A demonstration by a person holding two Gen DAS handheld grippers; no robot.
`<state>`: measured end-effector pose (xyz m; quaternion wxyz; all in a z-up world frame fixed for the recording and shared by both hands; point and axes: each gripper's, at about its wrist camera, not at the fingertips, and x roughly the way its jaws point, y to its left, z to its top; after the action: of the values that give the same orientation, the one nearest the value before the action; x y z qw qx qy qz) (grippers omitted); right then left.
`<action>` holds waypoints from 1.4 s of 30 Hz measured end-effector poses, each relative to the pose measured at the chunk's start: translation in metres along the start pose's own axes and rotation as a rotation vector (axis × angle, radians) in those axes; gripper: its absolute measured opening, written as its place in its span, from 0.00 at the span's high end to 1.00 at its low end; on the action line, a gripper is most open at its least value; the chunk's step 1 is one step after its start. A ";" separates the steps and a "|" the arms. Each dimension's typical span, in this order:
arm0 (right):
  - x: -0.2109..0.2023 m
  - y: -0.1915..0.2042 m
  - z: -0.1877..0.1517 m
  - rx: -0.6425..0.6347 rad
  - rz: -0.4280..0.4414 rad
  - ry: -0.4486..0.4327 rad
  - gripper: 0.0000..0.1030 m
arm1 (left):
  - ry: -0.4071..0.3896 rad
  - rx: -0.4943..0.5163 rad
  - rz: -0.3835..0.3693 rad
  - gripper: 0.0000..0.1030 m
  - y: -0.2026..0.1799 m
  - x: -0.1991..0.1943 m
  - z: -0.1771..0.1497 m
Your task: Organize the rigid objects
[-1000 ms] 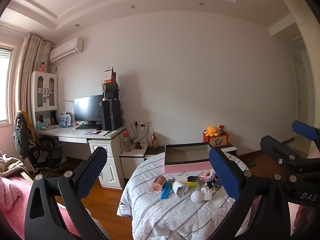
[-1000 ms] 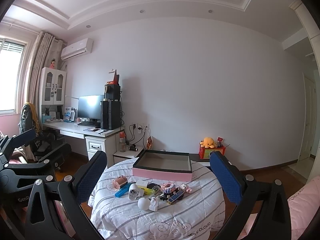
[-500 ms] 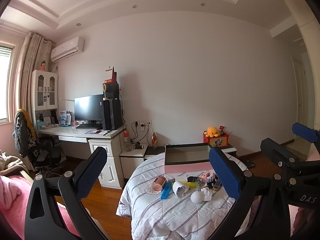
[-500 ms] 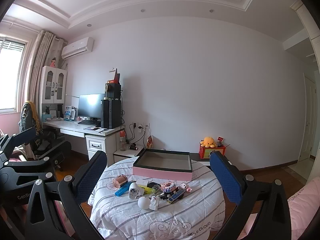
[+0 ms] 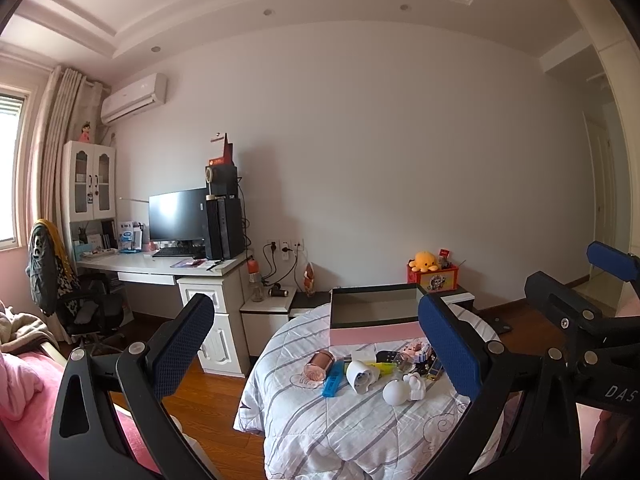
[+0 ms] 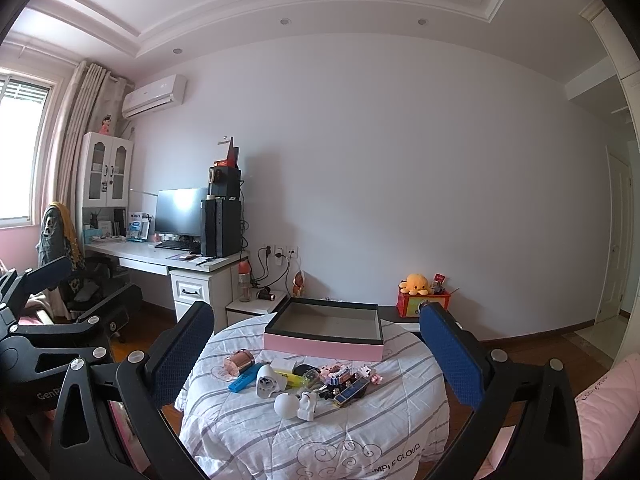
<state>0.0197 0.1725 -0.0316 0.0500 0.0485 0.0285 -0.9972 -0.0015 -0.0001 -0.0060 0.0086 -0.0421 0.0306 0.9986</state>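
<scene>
A round table under a striped white quilt (image 6: 320, 432) carries a pink box (image 6: 324, 344) with a dark, empty inside, set at its far side. In front of the box lies a heap of small things: a copper-coloured cylinder (image 6: 239, 361), a blue bar (image 6: 243, 382), a white cup-shaped piece (image 6: 267, 386), a white ball (image 6: 286, 403), a white figurine (image 6: 307, 406) and several small toys (image 6: 344, 378). My left gripper (image 5: 316, 348) and my right gripper (image 6: 318, 354) both stand open and empty, well short of the table. In the left wrist view the same box (image 5: 372, 334) and ball (image 5: 394, 392) show.
A white desk (image 6: 172, 258) with a monitor and a computer tower lines the left wall, with a chair beside it. A low stand (image 6: 256, 306) sits behind the table. A red box with a yellow plush (image 6: 418, 294) stands at the back right. Pink bedding (image 5: 24, 384) lies at the left.
Both views have shifted only slightly; the table sits a little lower and nearer in the right wrist view. Nothing on the table has moved, and both grippers stay open.
</scene>
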 end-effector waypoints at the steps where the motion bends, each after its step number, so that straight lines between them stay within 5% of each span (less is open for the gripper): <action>1: 0.001 0.000 -0.001 0.000 0.002 0.002 0.00 | 0.001 0.000 0.000 0.00 0.001 0.000 0.000; 16: 0.012 -0.009 -0.014 0.018 -0.012 0.020 0.00 | 0.030 0.030 -0.007 0.00 -0.012 0.015 -0.003; 29: 0.054 -0.034 -0.048 0.055 -0.046 0.087 0.00 | 0.080 -0.017 -0.008 0.00 -0.017 0.075 -0.036; 42: 0.142 -0.068 -0.123 0.107 -0.059 0.279 0.00 | 0.312 -0.007 -0.033 0.00 -0.042 0.173 -0.116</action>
<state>-0.1168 0.2338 -0.1640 0.0137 0.1885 -0.0166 -0.9818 -0.1629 0.0368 -0.1384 0.0199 -0.1975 0.0276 0.9797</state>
